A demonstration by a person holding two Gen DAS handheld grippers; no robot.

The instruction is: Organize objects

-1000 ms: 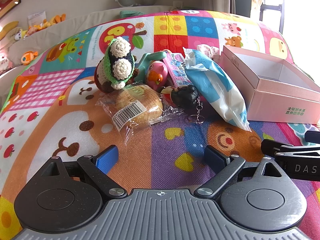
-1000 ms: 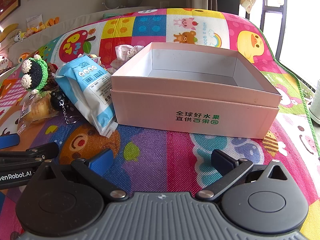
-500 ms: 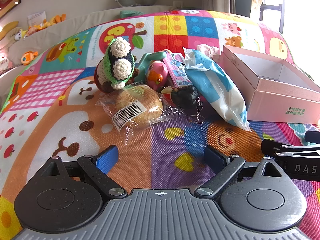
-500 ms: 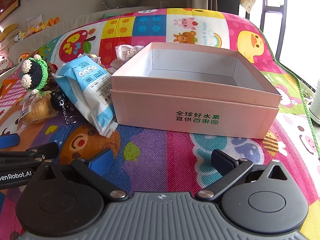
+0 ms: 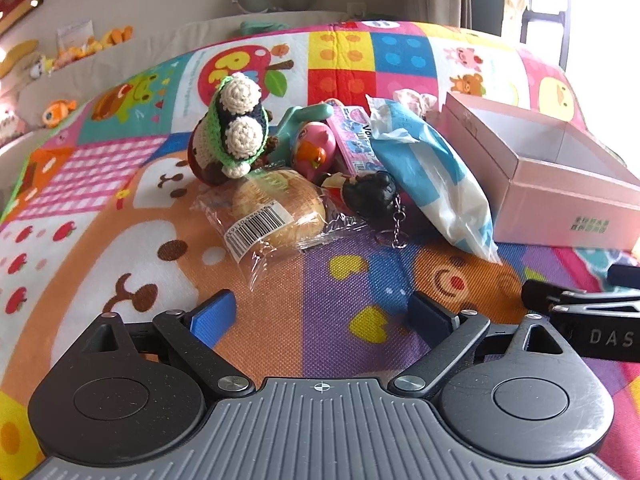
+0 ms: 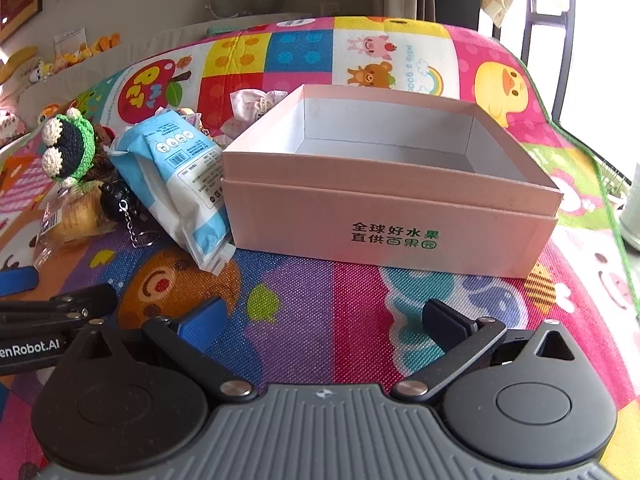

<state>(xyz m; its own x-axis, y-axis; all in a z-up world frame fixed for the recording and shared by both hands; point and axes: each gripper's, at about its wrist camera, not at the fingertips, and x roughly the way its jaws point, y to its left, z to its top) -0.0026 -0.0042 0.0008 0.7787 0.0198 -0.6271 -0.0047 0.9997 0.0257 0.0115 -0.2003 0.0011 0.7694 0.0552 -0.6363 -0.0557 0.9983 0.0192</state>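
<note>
A pile lies on the colourful play mat: a wrapped bread bun (image 5: 276, 216), a crocheted frog toy (image 5: 236, 132), a pink bird toy (image 5: 314, 150), a black keychain figure (image 5: 370, 196) and a blue-white packet (image 5: 432, 172). An empty pink box (image 6: 384, 200) stands to their right. My left gripper (image 5: 320, 316) is open, just short of the bun. My right gripper (image 6: 324, 320) is open in front of the box, nothing between its fingers.
A pink flat pack (image 5: 352, 136) and a teal item (image 5: 304, 116) lie behind the pile; a pale wrapped sweet bag (image 6: 256, 104) sits behind the box's left corner. Plush toys (image 5: 60, 108) line the far left edge. Bare mat lies between the grippers and the pile.
</note>
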